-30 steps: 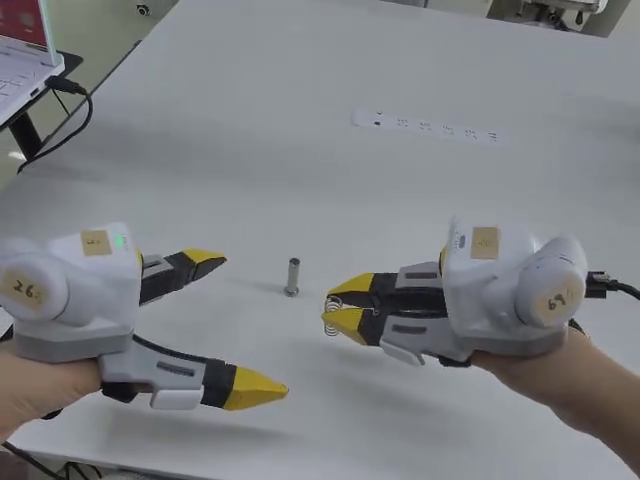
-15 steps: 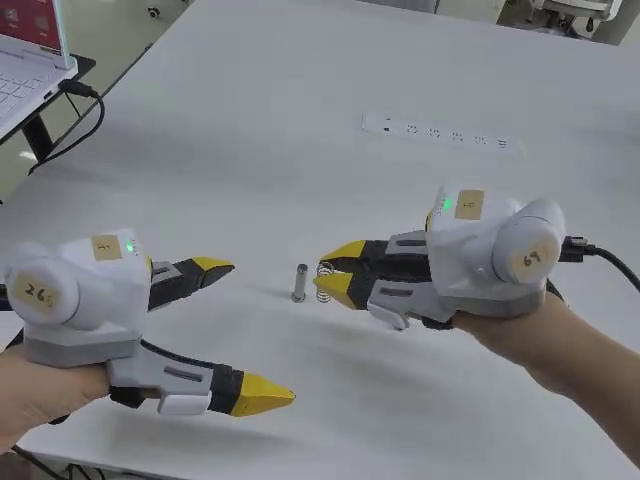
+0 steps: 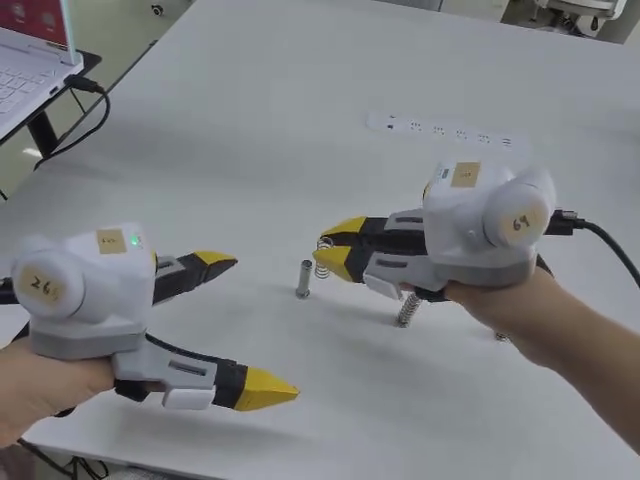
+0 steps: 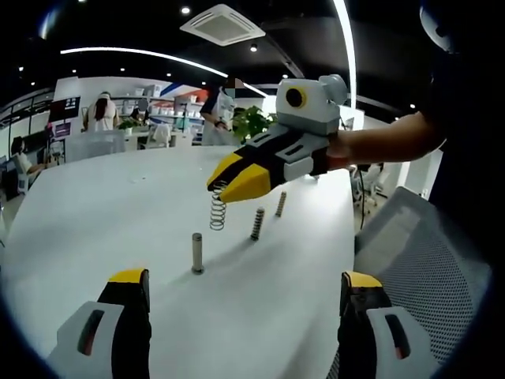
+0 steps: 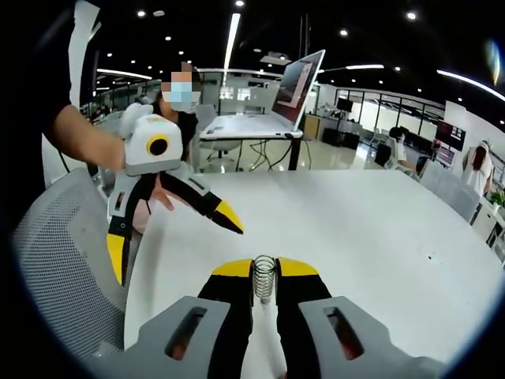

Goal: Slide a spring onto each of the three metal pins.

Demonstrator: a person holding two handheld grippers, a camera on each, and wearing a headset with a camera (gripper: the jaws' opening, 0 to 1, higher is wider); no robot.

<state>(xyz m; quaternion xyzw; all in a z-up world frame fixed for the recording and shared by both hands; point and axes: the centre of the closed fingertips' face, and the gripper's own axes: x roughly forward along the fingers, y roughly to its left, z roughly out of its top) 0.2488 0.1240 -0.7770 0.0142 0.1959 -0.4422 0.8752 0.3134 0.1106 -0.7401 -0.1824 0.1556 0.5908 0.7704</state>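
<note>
- Since the earlier frames, the right hand-held gripper [image 3: 330,248] has lifted off its low spot and come in toward the bare pin [image 3: 304,279]. A second pin [image 3: 406,309] now shows below the gripper body.
- The right hand-held gripper's yellow-tipped jaws are pinched nearly together on a spring [image 3: 322,257]. The coil stands upright between the tips in the right gripper view and hangs below them in the left gripper view.
- The spring hangs just beside the bare pin, on its right in the head view. It is not over the pin or touching it, and its lower end is clear of the counter [image 3: 250,120].
- The bare pin stands upright on the counter with nothing around it.
- The second pin is upright and already has a coil around it.
- A third pin [image 4: 281,204] stands farther back in the left gripper view and is too small to tell whether it carries a coil.
- The left hand-held gripper [image 3: 243,325] has its jaws spread wide and holds nothing. It points toward the bare pin from the near left.
- A power strip [image 3: 445,130] lies well apart on the far side of the counter.
- A laptop [image 3: 30,50] sits off the counter's left edge.
</note>
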